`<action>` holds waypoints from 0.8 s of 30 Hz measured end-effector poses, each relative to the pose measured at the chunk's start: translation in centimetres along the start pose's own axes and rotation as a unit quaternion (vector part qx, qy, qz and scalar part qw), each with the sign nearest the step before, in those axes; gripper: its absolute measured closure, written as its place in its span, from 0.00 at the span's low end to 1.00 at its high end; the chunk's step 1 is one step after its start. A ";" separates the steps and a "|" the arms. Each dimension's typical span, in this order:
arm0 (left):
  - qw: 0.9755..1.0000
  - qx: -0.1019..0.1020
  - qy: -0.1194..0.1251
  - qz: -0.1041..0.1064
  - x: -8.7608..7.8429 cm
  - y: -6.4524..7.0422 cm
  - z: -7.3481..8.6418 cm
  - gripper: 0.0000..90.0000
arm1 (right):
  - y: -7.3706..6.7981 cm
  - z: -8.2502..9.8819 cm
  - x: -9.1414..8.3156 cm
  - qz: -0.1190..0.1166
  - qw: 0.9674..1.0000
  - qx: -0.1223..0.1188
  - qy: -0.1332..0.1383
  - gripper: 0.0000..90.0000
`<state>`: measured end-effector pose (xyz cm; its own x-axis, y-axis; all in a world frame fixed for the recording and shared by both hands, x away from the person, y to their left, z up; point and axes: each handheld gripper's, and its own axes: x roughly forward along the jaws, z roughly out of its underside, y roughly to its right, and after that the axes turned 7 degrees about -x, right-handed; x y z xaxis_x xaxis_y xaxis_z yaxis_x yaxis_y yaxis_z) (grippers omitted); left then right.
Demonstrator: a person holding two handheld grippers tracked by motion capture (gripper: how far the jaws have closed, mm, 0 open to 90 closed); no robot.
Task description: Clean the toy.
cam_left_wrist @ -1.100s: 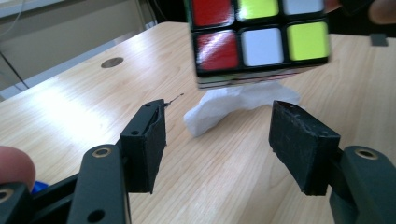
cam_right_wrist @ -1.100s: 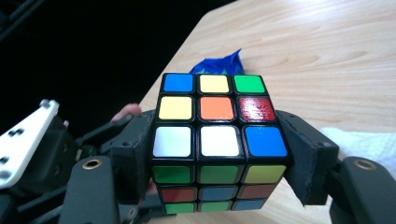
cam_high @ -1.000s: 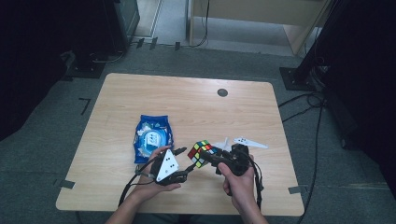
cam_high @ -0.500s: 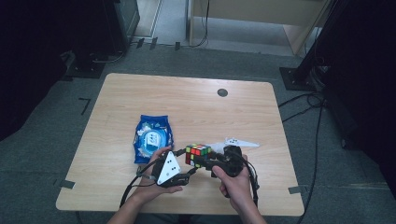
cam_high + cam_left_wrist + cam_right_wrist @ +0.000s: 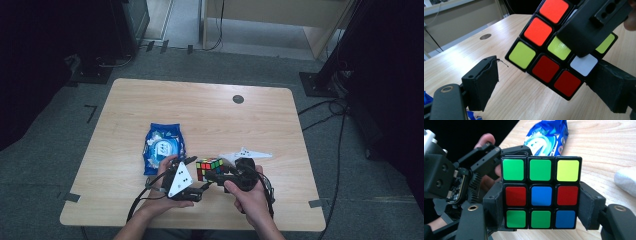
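Note:
A scrambled puzzle cube (image 5: 209,165) is held just above the table near its front edge. My right gripper (image 5: 541,202) is shut on it, with its pads (image 5: 587,205) pressing the cube's (image 5: 541,195) two sides. My left gripper (image 5: 547,71) faces the cube (image 5: 541,57) from the other side. Its jaws have just been opening and stand wide apart around a lower corner of the cube, the left pad (image 5: 484,82) clear of it. In the high view the left gripper (image 5: 199,175) sits left of the cube and the right gripper (image 5: 222,174) right of it.
A blue packet (image 5: 162,146) lies on the wooden table (image 5: 250,120), left of and behind the cube. A small dark round disc (image 5: 238,99) sits in the table's far side. A white soft thing (image 5: 626,181) lies on the wood beside the cube.
The right hand and the cube have shifted a little to the left, toward the left gripper. The left hand has stayed where it was.

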<state>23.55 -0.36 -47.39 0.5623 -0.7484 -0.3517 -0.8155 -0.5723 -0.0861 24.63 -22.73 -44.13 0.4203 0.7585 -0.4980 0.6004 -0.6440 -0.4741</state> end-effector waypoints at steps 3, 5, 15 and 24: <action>1.000 0.010 -0.001 0.002 0.0 0.2 -0.1 0.16 | 0.1 -0.1 -0.1 -0.005 1.000 0.004 -0.005 0.38; 1.000 0.014 -0.002 0.006 0.1 0.3 0.0 0.17 | 0.2 -0.1 -0.1 -0.008 1.000 0.006 -0.014 0.38; 0.998 0.065 -0.006 0.003 0.1 1.3 0.0 0.27 | 0.4 -0.2 0.1 -0.018 0.999 0.002 -0.036 0.38; 0.999 0.052 -0.001 0.009 0.1 1.2 0.0 0.37 | 0.5 -0.2 0.0 -0.033 0.999 0.003 -0.014 0.38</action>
<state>22.66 -1.14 -47.56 0.5466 -0.7577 -0.3566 -0.8358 -0.5201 -0.1759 25.08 -22.99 -44.18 0.3618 0.7959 -0.4854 0.6215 -0.5941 -0.5107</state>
